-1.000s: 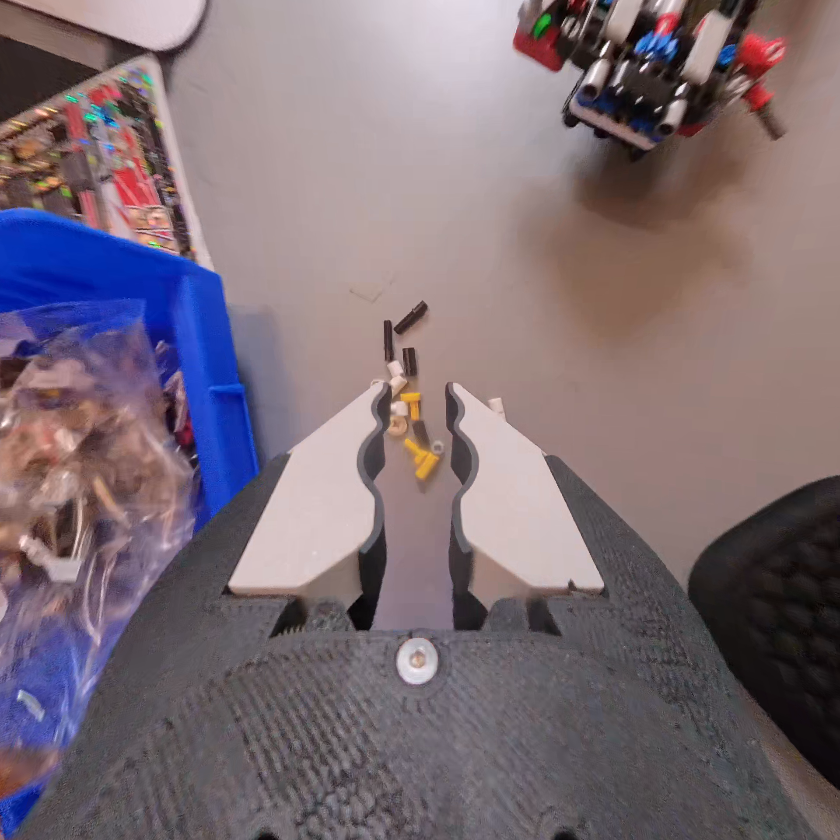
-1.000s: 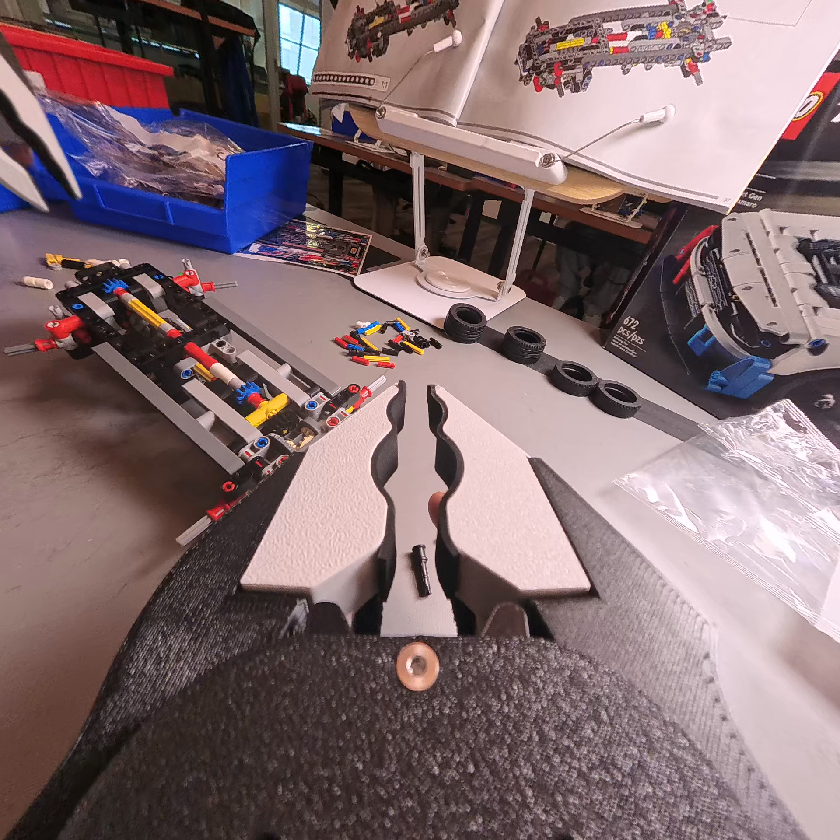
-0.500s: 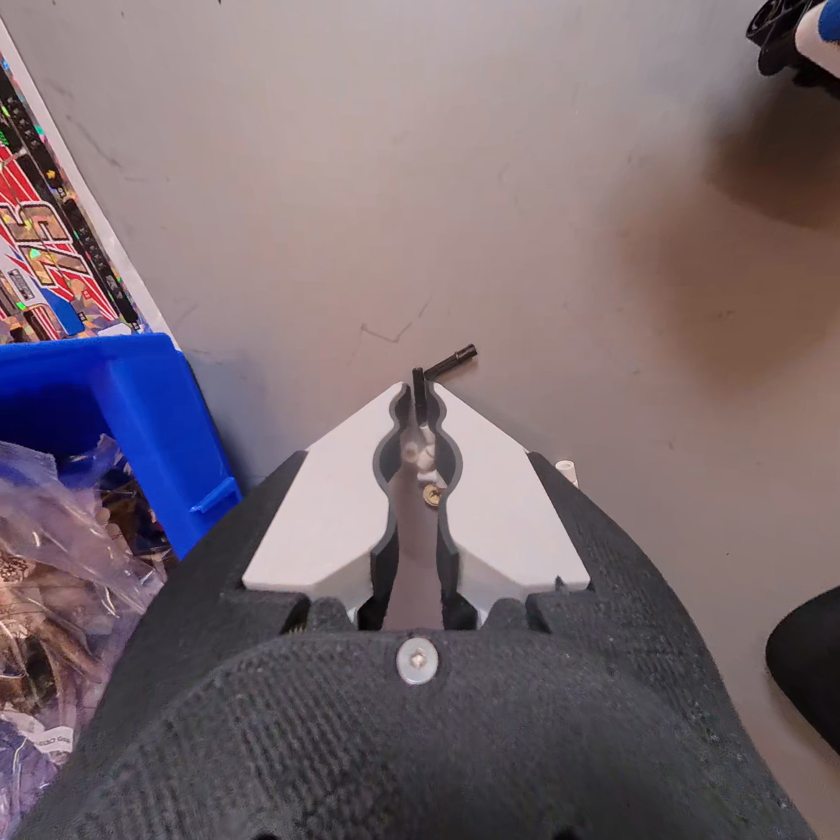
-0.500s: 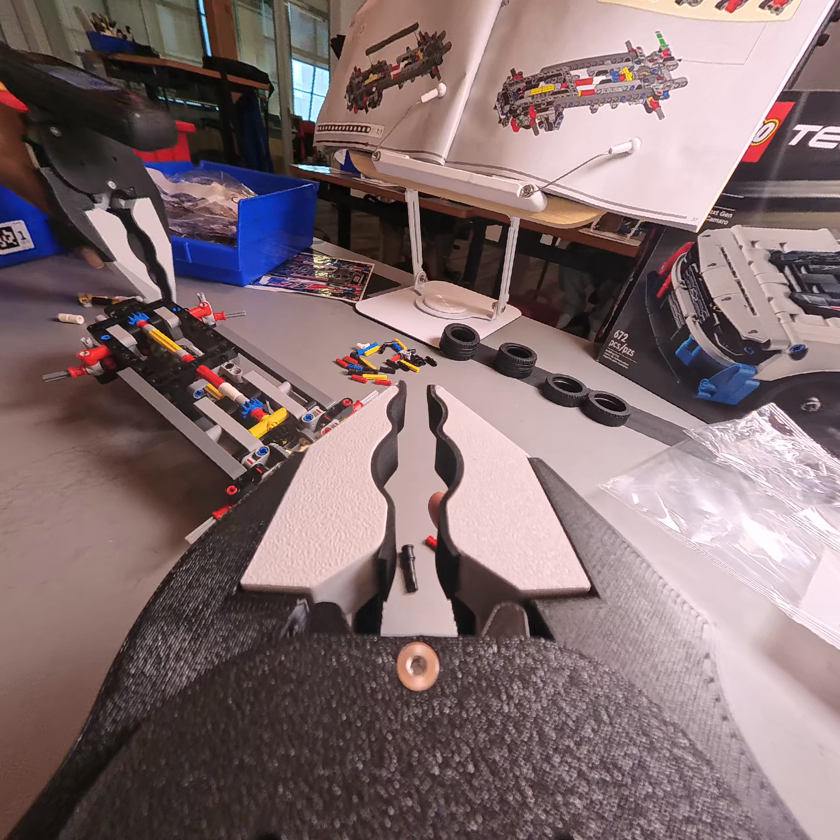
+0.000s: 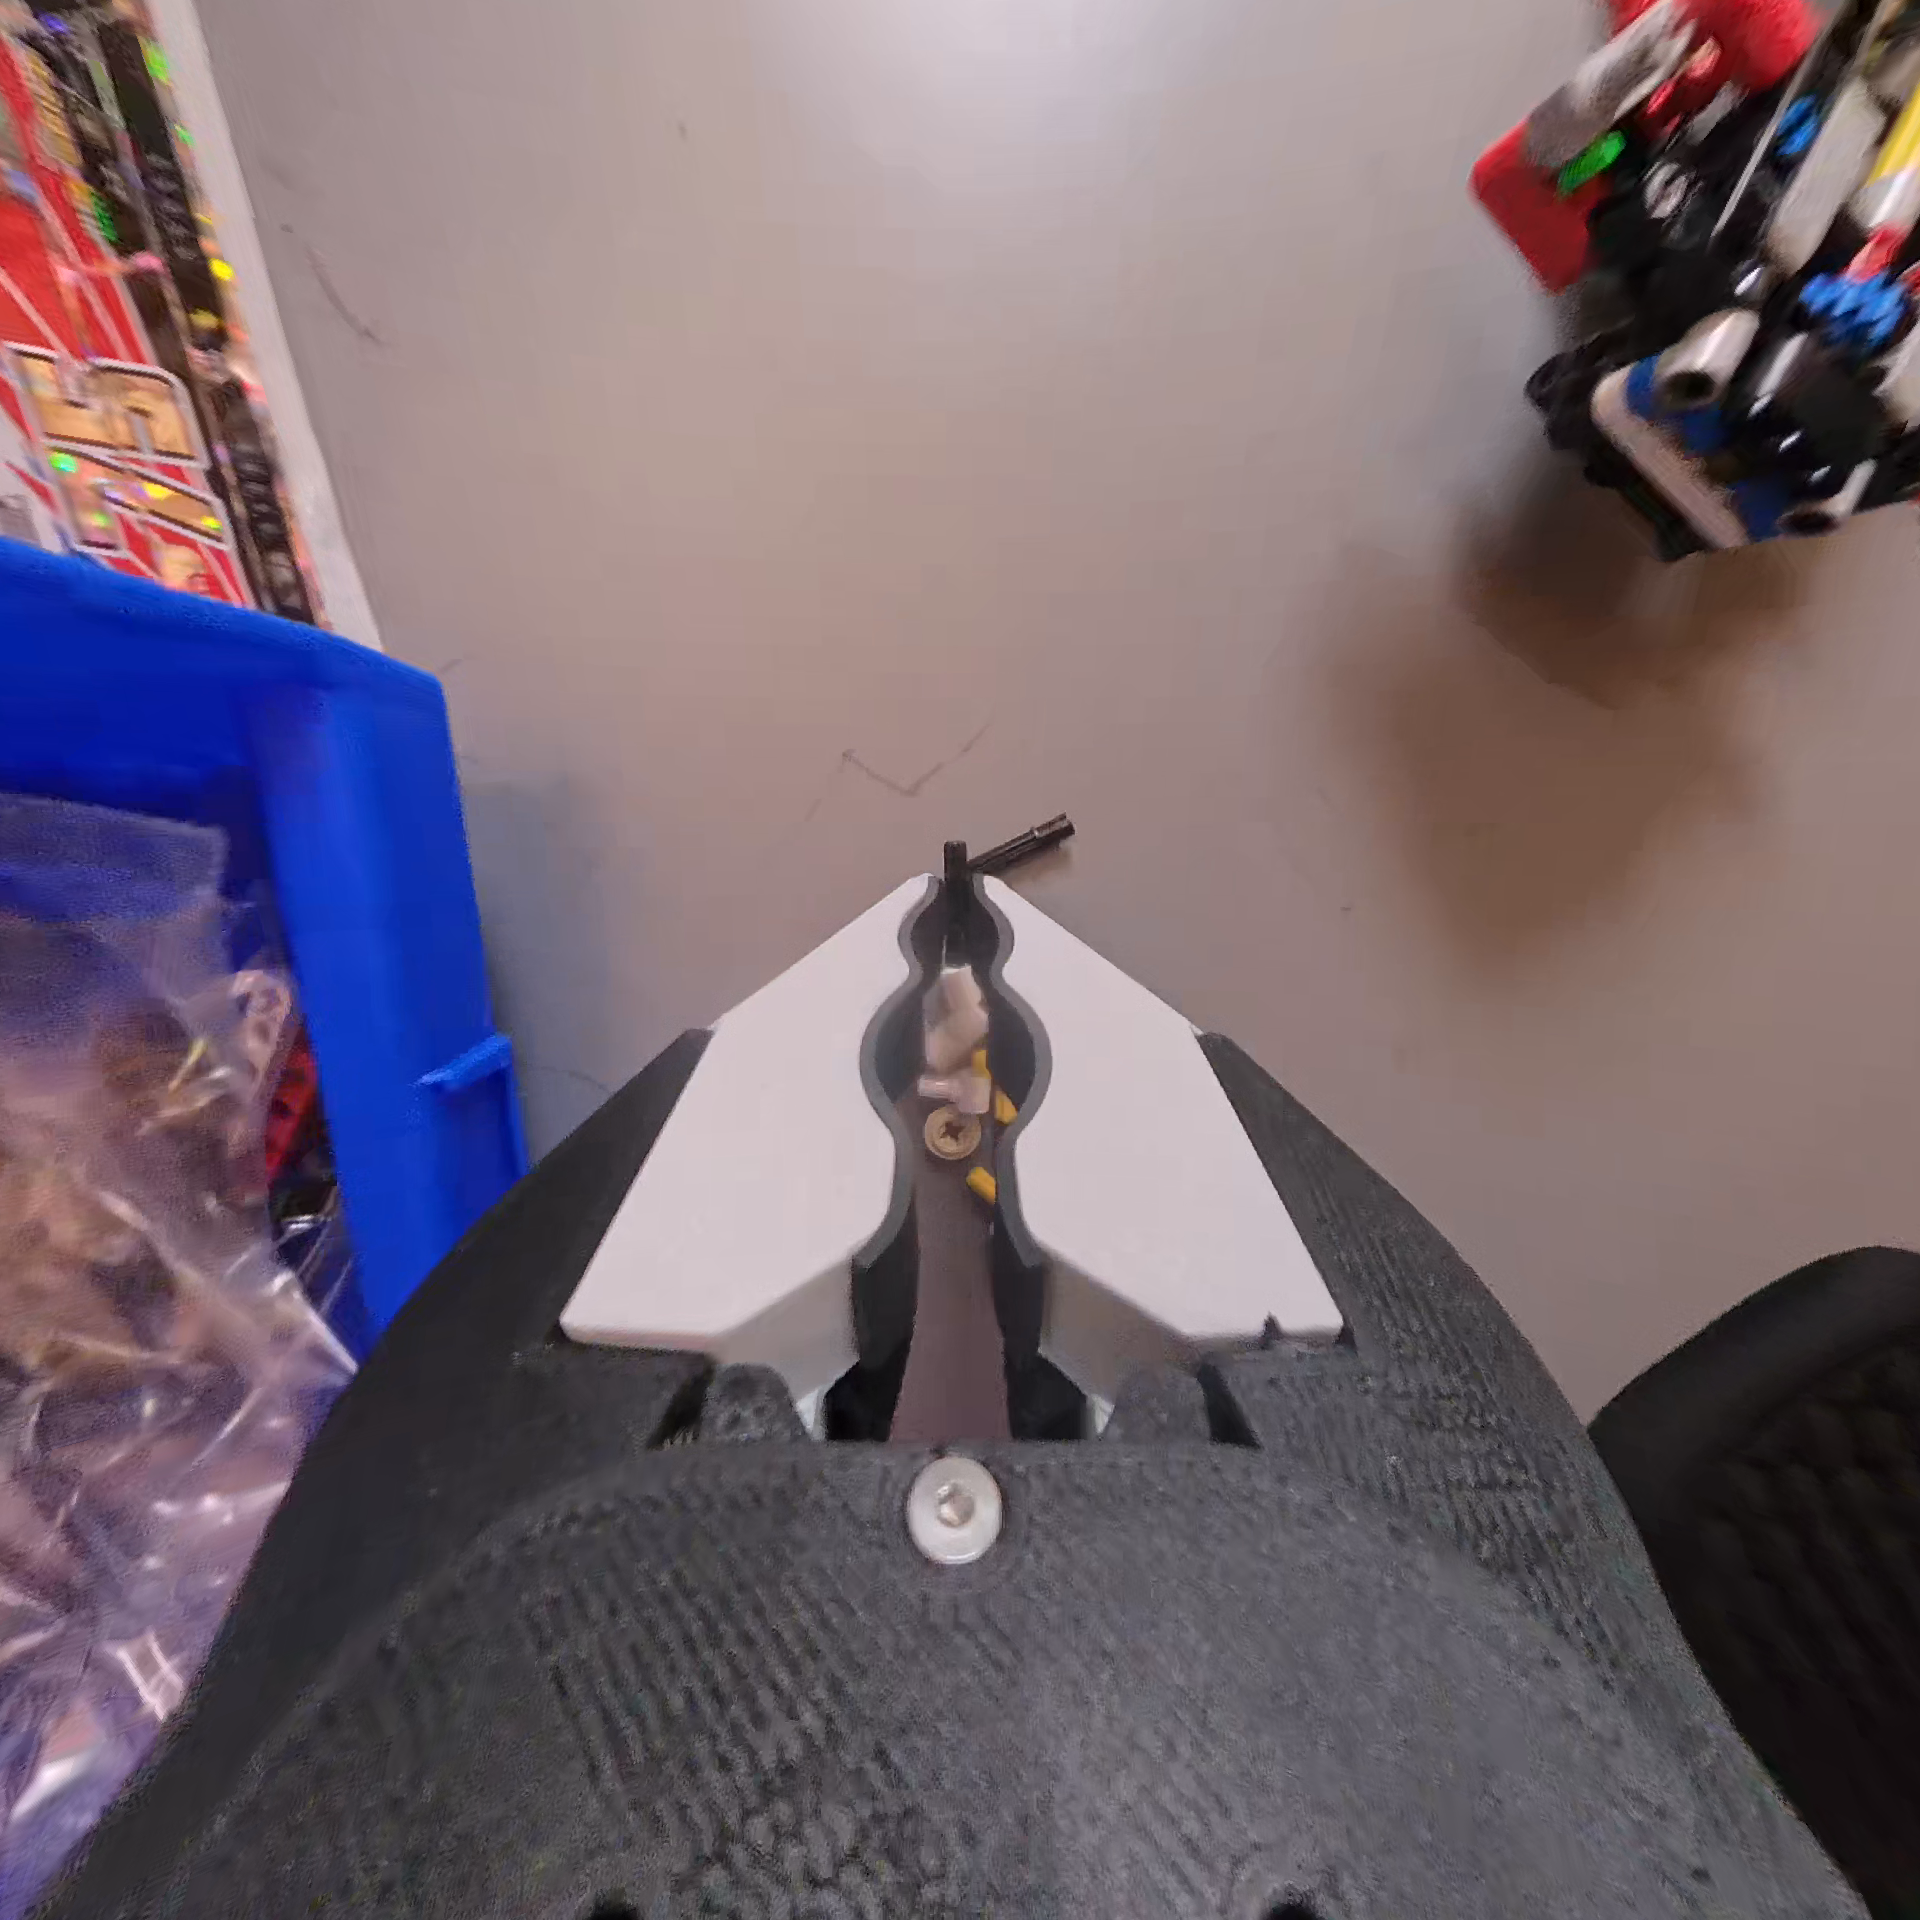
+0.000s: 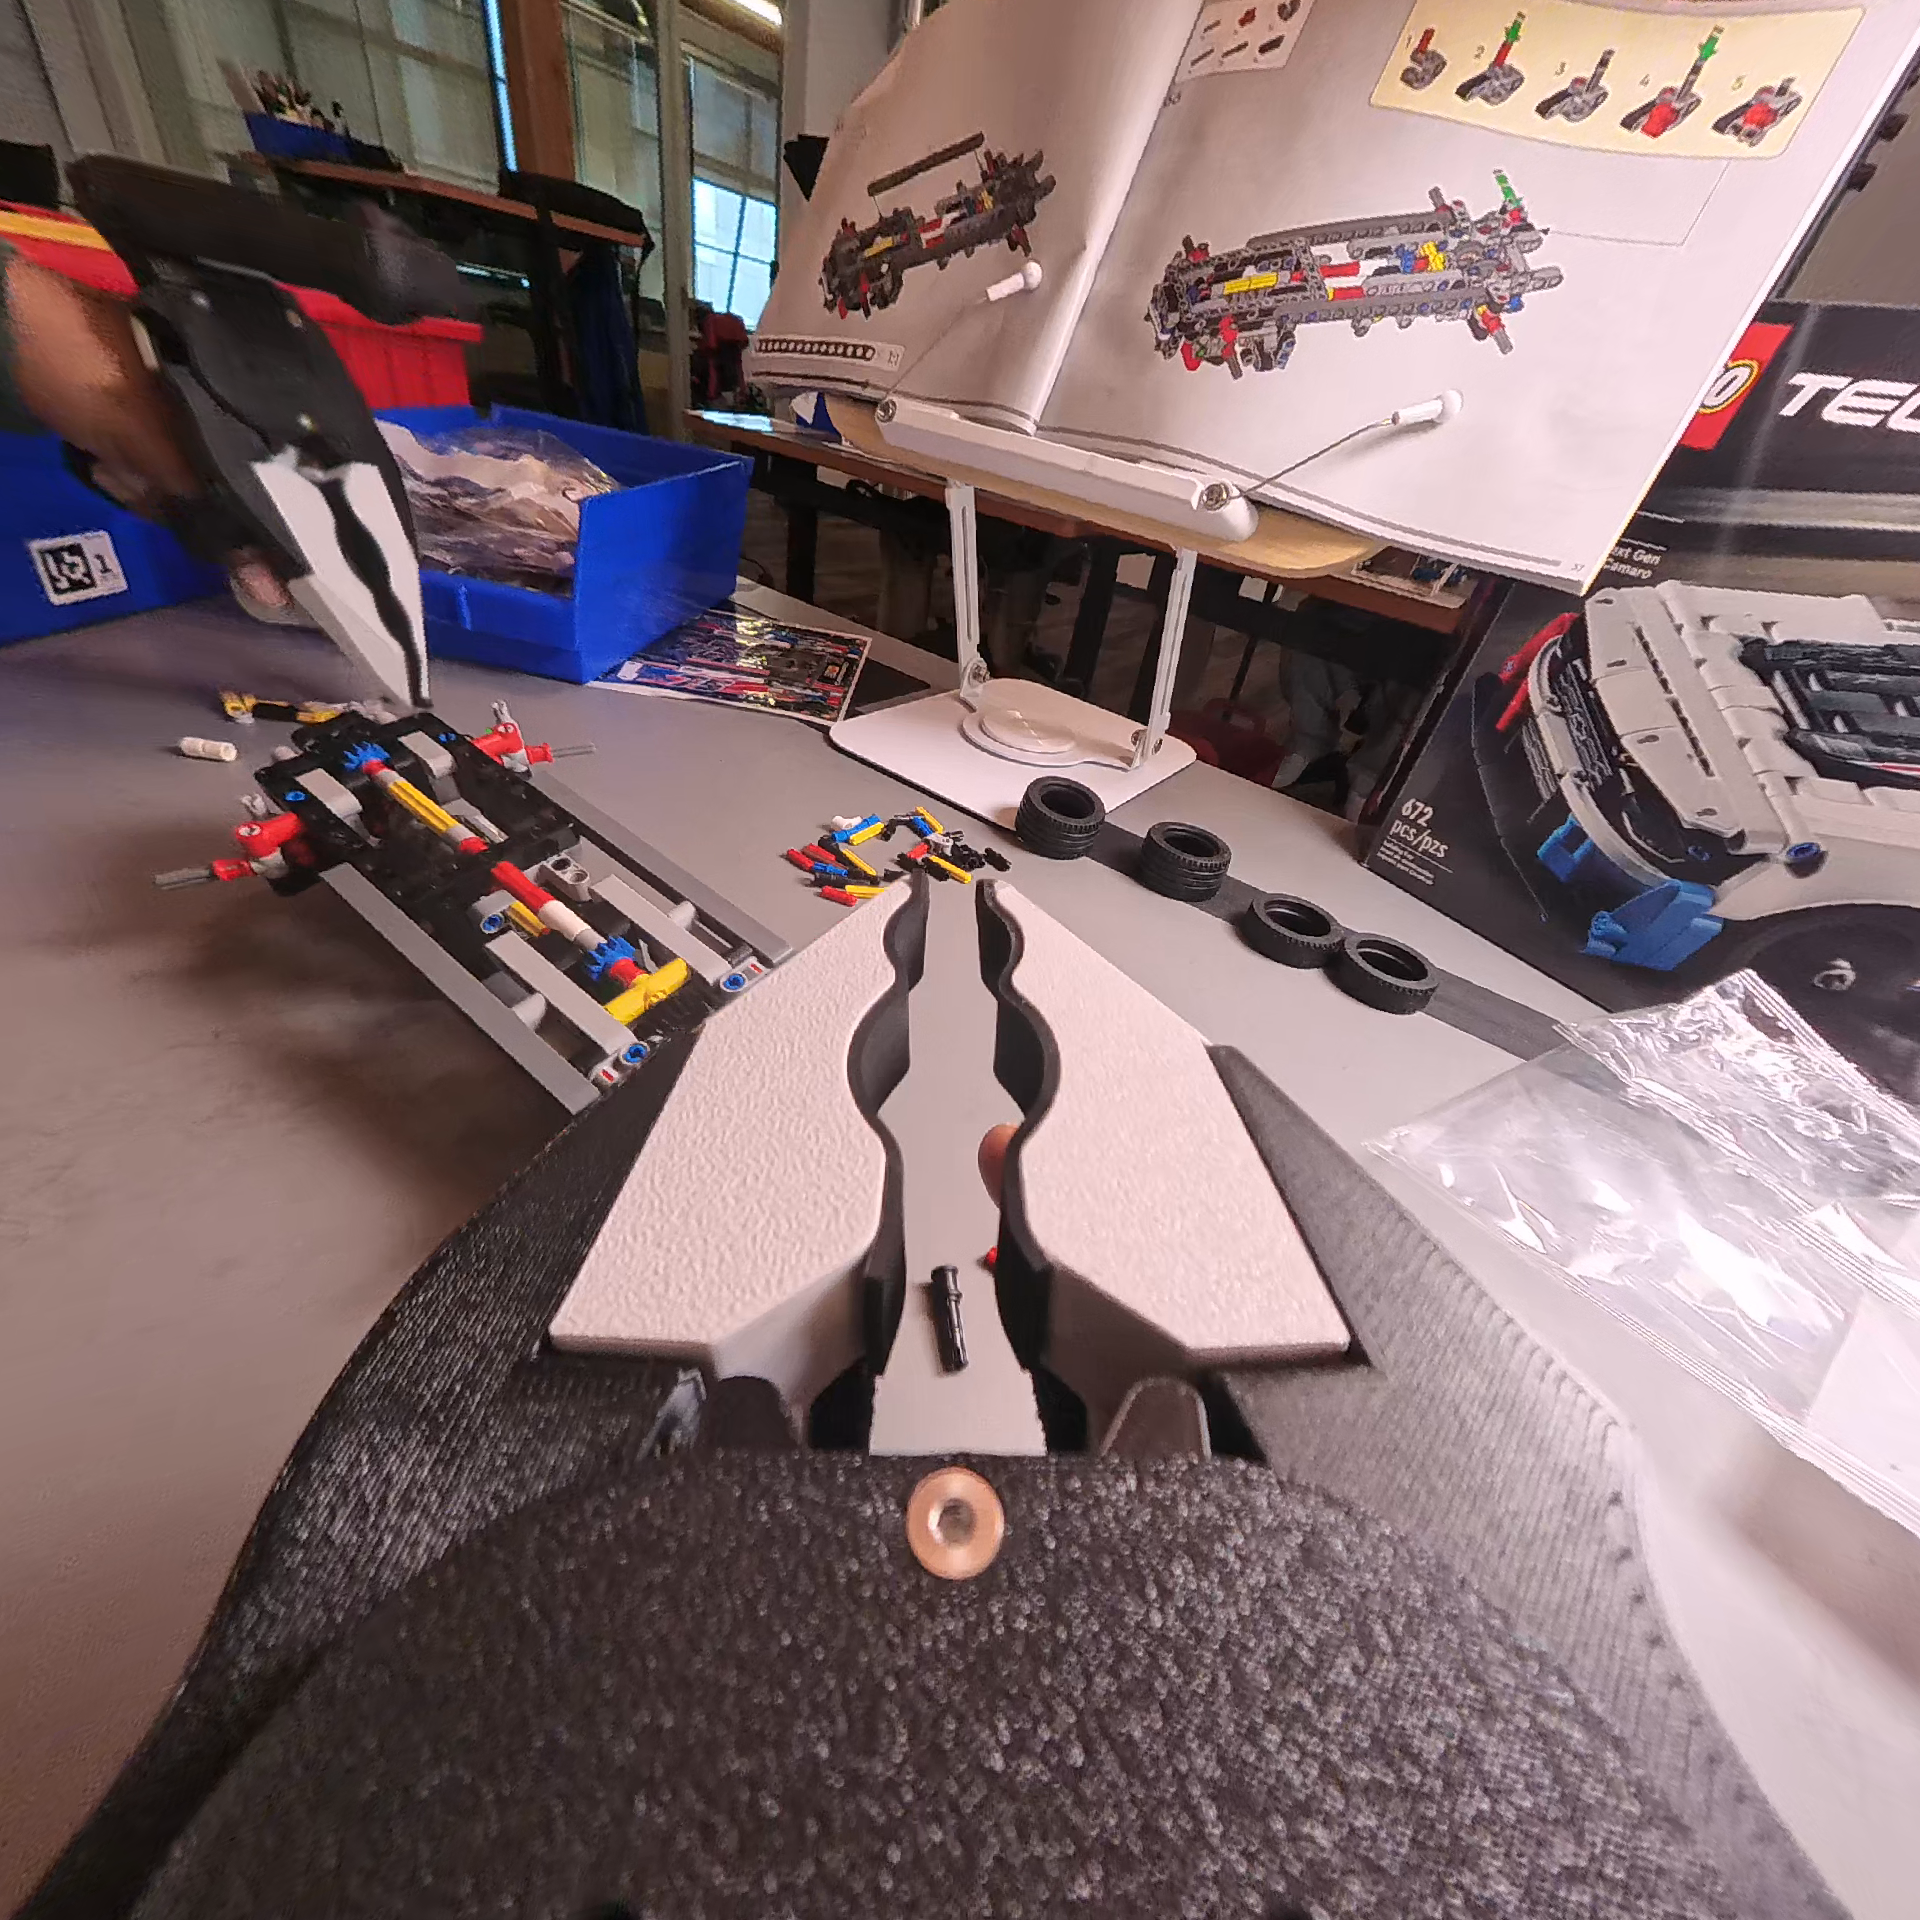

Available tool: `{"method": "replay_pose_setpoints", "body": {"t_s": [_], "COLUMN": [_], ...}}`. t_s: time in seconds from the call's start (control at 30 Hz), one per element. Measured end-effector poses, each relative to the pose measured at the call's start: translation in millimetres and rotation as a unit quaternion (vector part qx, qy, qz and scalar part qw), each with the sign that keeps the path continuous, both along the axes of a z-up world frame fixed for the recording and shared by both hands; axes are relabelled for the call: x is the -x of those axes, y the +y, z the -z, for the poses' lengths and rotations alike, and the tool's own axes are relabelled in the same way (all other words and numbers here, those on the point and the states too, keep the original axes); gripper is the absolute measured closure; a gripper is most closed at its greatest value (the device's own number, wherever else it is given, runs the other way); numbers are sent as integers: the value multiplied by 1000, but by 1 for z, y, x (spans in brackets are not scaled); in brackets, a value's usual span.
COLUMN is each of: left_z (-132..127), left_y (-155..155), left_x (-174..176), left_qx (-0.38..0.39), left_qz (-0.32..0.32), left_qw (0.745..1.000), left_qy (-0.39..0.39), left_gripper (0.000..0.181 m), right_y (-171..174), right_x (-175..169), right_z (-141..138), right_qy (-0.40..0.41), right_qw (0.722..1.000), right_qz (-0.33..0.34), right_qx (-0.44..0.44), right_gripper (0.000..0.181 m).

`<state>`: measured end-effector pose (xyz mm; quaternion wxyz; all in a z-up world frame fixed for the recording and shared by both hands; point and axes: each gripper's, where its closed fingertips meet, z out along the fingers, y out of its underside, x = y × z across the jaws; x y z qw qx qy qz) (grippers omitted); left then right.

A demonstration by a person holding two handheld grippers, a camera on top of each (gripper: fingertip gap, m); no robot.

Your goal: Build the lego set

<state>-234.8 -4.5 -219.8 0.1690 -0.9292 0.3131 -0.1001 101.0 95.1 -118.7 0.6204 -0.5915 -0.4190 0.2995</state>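
My left gripper [image 5: 954,883] is shut on a short black pin [image 5: 953,868] at its tips, low over the grey table. A second black pin [image 5: 1023,840] lies just past the tips. Small white, tan and yellow pieces [image 5: 951,1081] show on the table through the gap between the fingers. The long lego chassis [image 6: 488,883] lies on the table; one end also shows in the left wrist view [image 5: 1745,260]. In the right wrist view the left gripper [image 6: 400,691] is down at the chassis's far end. My right gripper [image 6: 948,896] is slightly open and empty, over a loose black pin [image 6: 948,1320].
A blue bin [image 5: 312,831] holding a plastic bag [image 5: 135,1247] stands left of my left gripper, with a sticker sheet [image 5: 125,312] behind. A pile of small pieces [image 6: 894,852], several tyres [image 6: 1184,860], the instruction booklet on its stand [image 6: 1247,260], the set's box [image 6: 1714,727] and a clear bag [image 6: 1714,1195] are around my right gripper. Across from one pair of fingers to the other is roughly 35 centimeters.
My left gripper went down to the loose pieces and shut on a black pin; it now sits slightly higher. My right gripper has hardly moved and stays slightly open.
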Motion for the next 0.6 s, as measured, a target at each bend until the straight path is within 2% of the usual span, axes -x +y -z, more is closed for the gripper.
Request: {"method": "replay_pose_setpoints", "body": {"t_s": [0.13, 0.23, 0.3, 0.4, 0.5, 0.6], "left_z": [-39, -81, -111, -145, -164, -172], "left_y": [4, 2, -4, -15, -24, -25], "left_x": [-13, -50, -84, -134, -177, -209], "left_qx": [-67, -128, -163, -188, -183, -160], "left_qz": [-26, -33, -30, -25, -31, -52], "left_qw": [994, 972, 940, 880, 814, 757], "left_qy": [-77, -195, -296, -436, -550, -631], "left_gripper": [179, 179, 180, 180, 179, 179], "right_y": [-3, -10, -22, -53, -92, -119], "right_x": [1, 7, 15, 37, 64, 84], "right_z": [-3, -6, -12, -24, -36, -48], "right_qy": [3, -3, -2, 6, 8, 0], "right_qw": [1000, 1000, 999, 996, 989, 984], "right_qz": [-4, -15, -32, -79, -130, -135], "right_qx": [-5, -22, -39, -48, -69, -114], "right_gripper": [175, 174, 174, 173, 171, 167]}}
